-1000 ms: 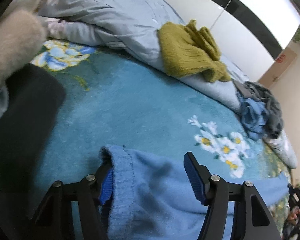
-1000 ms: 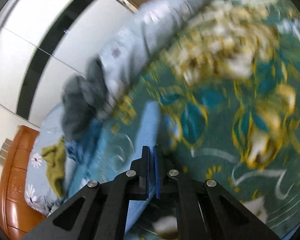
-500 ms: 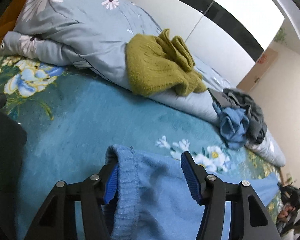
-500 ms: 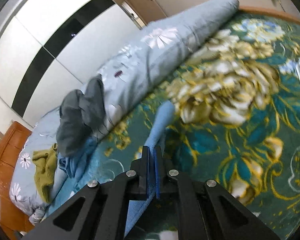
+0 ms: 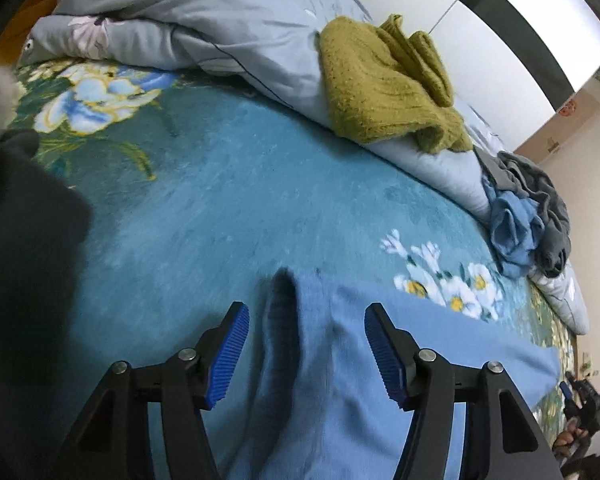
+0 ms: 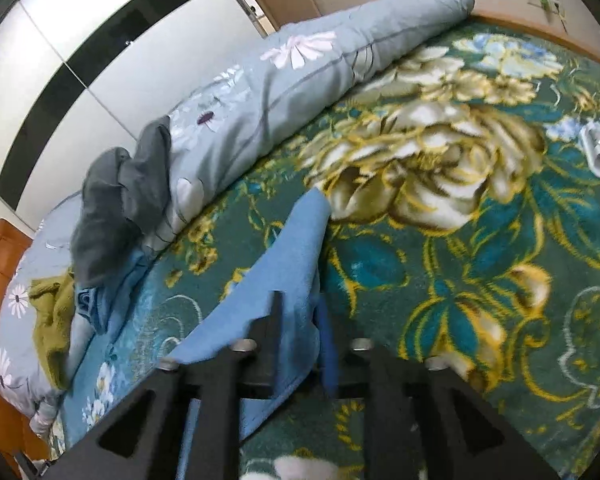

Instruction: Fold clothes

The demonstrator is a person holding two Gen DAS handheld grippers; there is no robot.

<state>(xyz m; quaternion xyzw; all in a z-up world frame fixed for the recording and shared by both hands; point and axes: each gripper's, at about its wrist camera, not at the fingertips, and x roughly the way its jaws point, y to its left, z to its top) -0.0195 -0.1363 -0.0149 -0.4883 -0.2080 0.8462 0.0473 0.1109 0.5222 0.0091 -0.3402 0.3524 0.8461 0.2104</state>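
A teal floral blanket [image 5: 228, 200] covers the bed. In our left view, the left gripper [image 5: 307, 354] stands spread, the blue garment [image 5: 340, 380] lying between its jaws (cuffed end pointing ahead). In our right view, the right gripper [image 6: 300, 320] has parted slightly around the garment's hem, its length running ahead.

Two grippers [image 5: 306, 350] [image 6: 298, 320] — four garments [image 5: 380, 360], one duvet [image 5: 220, 32]

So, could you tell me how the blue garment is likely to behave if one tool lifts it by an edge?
The blue garment will probably hang limp: it already sags and creases between the left tool and right tool. It looks like soft, thickish knit, so likely light but clingy on the plush blanket. The ribbed hem may curl.
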